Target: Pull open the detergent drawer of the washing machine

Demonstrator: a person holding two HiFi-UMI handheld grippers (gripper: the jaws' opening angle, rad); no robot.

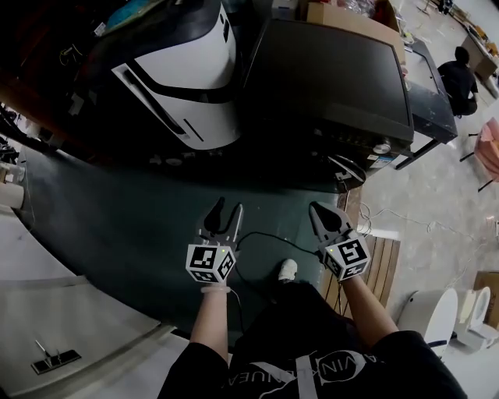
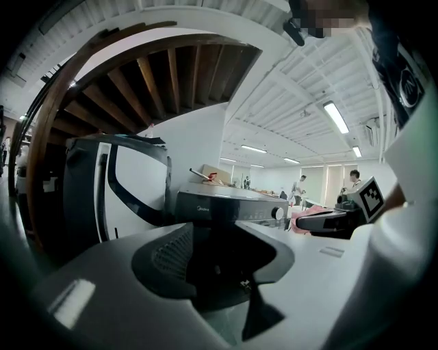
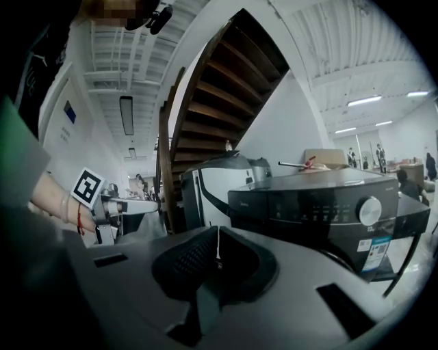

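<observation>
The left gripper (image 1: 228, 204) is holding its two jaws apart, and nothing is sitting in the gap; through it the left gripper view is showing only the dark front of the washing machine (image 1: 327, 78). The right gripper (image 1: 318, 209) is pressing its jaws together (in its own view they are meeting along a thin pale seam), with nothing pinched between them.

Both grippers are hovering side by side above the green floor mat (image 1: 140, 226), pointing toward the machine and well short of it. A black cable (image 1: 257, 238) is running across the mat between them, and the person's pale shoe (image 1: 288, 270) is showing just below.

The washing machine is standing ahead and slightly to the right. Its detergent drawer (image 3: 256, 203) is lying at the left end of the control panel, and its front appears to be sitting flush with the panel. Neither gripper is touching it. The round silver knob (image 3: 370, 210) is sitting toward the right end of the same panel.

A cardboard box (image 1: 343, 19) is resting on top of the machine at the back. Just to the left, a white-and-black appliance (image 1: 187, 78) is standing beside it, and a dark wooden staircase (image 3: 219, 89) is rising behind both.
</observation>
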